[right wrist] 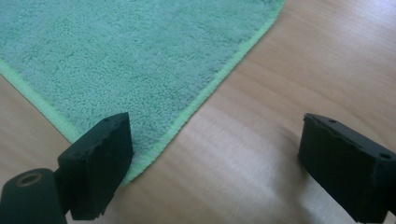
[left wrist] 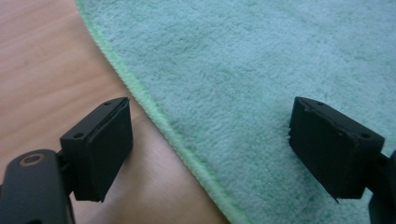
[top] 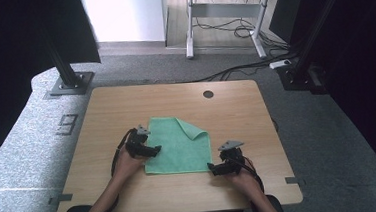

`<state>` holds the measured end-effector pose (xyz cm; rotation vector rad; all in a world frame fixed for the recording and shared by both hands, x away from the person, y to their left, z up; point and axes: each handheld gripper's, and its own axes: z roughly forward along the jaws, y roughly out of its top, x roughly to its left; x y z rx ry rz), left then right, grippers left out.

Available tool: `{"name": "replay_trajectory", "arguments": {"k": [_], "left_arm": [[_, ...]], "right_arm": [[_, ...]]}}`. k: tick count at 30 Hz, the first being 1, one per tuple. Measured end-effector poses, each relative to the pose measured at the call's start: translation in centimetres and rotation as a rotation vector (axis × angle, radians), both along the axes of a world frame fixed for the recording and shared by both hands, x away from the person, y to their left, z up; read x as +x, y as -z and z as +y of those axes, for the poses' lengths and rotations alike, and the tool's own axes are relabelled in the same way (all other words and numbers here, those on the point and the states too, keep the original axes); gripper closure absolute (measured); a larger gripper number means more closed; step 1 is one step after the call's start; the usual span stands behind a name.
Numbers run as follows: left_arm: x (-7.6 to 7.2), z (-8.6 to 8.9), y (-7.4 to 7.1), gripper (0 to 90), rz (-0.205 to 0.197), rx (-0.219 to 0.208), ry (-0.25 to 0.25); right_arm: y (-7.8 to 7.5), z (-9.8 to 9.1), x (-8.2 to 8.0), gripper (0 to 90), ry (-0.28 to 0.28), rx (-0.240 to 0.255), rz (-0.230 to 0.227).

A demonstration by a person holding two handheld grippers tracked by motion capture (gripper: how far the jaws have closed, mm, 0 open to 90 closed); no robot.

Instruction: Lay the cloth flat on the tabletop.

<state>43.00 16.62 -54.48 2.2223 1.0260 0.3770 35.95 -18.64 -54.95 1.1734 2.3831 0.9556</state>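
A green towel [top: 176, 147] lies flat on the wooden table [top: 236, 112], its far right corner folded over onto itself. My left gripper [top: 151, 151] is at the towel's left edge near the front, open, its jaws straddling the hemmed edge [left wrist: 159, 119] with one over wood and one over cloth. My right gripper [top: 212, 168] sits at the towel's front right corner [right wrist: 133, 170], open, with the corner just beside one jaw and bare wood between the jaws.
A round cable hole [top: 208, 94] is in the table's far side. Black frame posts [top: 65, 69] stand on the grey floor at the back left and back right. A white desk frame [top: 219, 13] with cables is beyond.
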Motion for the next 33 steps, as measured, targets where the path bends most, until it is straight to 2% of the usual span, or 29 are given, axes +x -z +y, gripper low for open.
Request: {"name": "replay_trajectory", "arguments": {"k": [9, 11, 12, 13, 15, 20, 26, 33], "left_arm": [[-2.8, 0.2, 0.3, 14.5, -0.023, -0.023, -0.01], [-3.1, 0.1, 0.3, 14.5, -0.022, -0.022, -0.016], [-3.1, 0.1, 0.3, 14.5, -0.022, -0.021, -0.021], [-3.2, 0.0, 0.3, 14.5, -0.023, -0.021, -0.026], [-3.3, 0.0, 0.3, 14.5, -0.023, -0.022, -0.033], [-3.3, 0.0, 0.3, 14.5, -0.023, -0.023, -0.034], [-3.3, 0.0, 0.3, 14.6, -0.022, -0.022, -0.034], [-3.4, 0.0, 0.3, 14.6, -0.022, -0.023, -0.035]], "right_arm": [[0.0, 0.0, -2.6, 10.4, -0.044, -0.002, 0.0], [-0.2, -0.1, -2.6, 9.2, -0.087, -0.016, 0.017], [-0.3, 0.0, -2.5, 10.8, -0.083, -0.024, 0.035], [-0.6, 0.0, -2.4, 13.4, -0.088, -0.026, 0.052], [-0.8, 0.0, -1.9, 13.3, -0.098, 0.001, 0.074], [-1.8, 0.5, -0.7, 16.1, -0.098, -0.005, 0.036], [-3.5, 2.3, 1.6, 27.6, -0.146, 0.037, 0.007], [-4.8, 5.2, 4.1, 49.7, -0.208, 0.032, -0.022]]}}
